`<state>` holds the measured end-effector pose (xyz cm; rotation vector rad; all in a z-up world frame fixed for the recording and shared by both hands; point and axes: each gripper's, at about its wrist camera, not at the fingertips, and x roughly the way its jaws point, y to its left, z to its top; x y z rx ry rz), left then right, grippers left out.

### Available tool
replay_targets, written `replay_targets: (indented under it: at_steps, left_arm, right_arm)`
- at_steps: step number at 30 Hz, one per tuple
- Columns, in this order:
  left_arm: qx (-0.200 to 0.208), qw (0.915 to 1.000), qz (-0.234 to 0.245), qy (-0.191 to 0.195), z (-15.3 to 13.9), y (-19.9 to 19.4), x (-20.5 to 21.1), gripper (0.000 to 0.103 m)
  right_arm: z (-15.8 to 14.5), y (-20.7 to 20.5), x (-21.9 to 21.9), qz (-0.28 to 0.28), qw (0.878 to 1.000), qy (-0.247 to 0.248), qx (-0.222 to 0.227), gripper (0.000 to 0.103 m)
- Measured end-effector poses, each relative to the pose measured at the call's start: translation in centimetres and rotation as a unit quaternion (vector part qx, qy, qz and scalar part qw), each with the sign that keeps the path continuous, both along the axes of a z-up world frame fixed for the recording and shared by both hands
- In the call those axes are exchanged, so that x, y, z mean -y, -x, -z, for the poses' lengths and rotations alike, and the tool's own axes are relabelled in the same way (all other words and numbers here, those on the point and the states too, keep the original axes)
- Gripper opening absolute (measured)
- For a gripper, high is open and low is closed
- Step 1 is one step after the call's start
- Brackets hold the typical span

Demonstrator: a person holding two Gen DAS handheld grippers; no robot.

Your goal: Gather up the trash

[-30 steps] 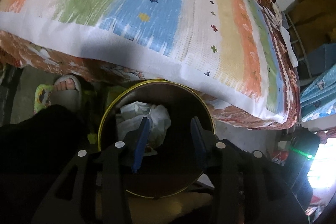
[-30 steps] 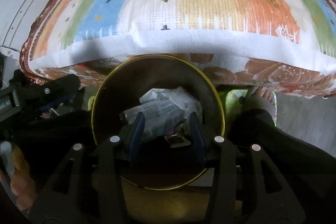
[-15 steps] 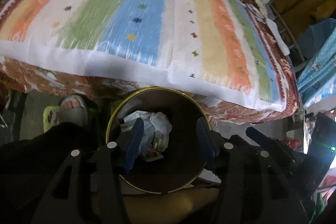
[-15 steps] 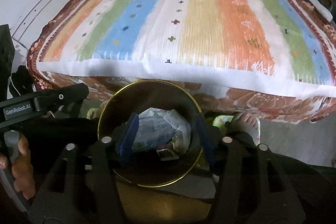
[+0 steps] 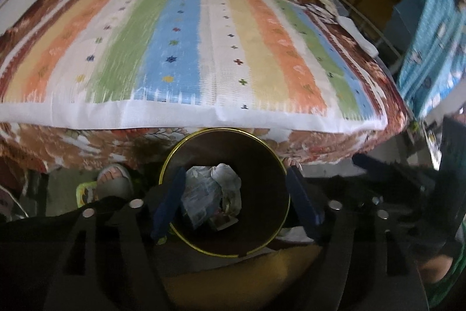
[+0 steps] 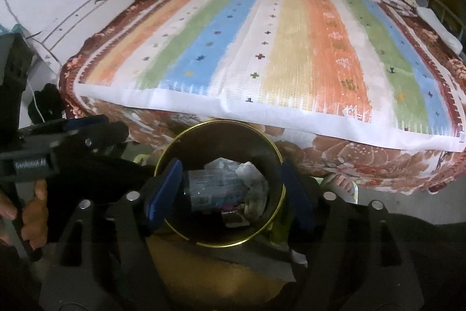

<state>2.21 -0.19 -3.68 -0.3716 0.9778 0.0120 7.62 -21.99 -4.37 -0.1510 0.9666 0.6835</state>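
Note:
A dark round bin (image 5: 256,162) with a gold rim stands on the floor against the bed, also centred in the right wrist view as the bin (image 6: 204,145). In it lies crumpled white and blue trash (image 5: 209,194), seen from the right as trash (image 6: 215,190). My left gripper (image 5: 236,204) hangs above the bin, its jaws opening, with nothing between the blue pads. My right gripper (image 6: 230,194) hangs above it too, jaws opening and empty. Each gripper shows at the edge of the other's view: the right gripper (image 5: 378,168) and the left gripper (image 6: 72,133).
A bed with a striped blanket (image 5: 204,48) fills the space behind the bin. A person's sandalled foot (image 5: 113,182) rests beside the bin, also the foot (image 6: 340,182). A blue patterned cloth (image 5: 431,34) and a wire rack (image 5: 375,28) stand at the right.
Both grippers have risen away from the bin, which now looks smaller, and both pairs of jaws have spread wider. More of the bed has come into view.

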Motion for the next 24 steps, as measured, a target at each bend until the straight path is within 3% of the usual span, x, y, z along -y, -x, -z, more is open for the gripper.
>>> replay_targets:
  at_steps: [7,12,24]
  left_arm:
    - [0.047,0.9978,0.027,-0.037,-1.1,3.9,1.7,0.098]
    - [0.064,0.9962,0.021,-0.055,-0.9,5.5,2.1,0.097]
    - [0.044,0.9980,0.006,-0.045,-0.2,5.2,1.6,0.097]
  right_arm:
    - [-1.6,3.7,1.9,-0.011,0.999,-0.024,0.047,0.094]
    - [-2.1,5.3,2.5,-0.018,0.996,-0.033,0.079,0.094]
    - [-1.9,5.1,2.4,-0.026,0.997,-0.041,0.066,0.094]
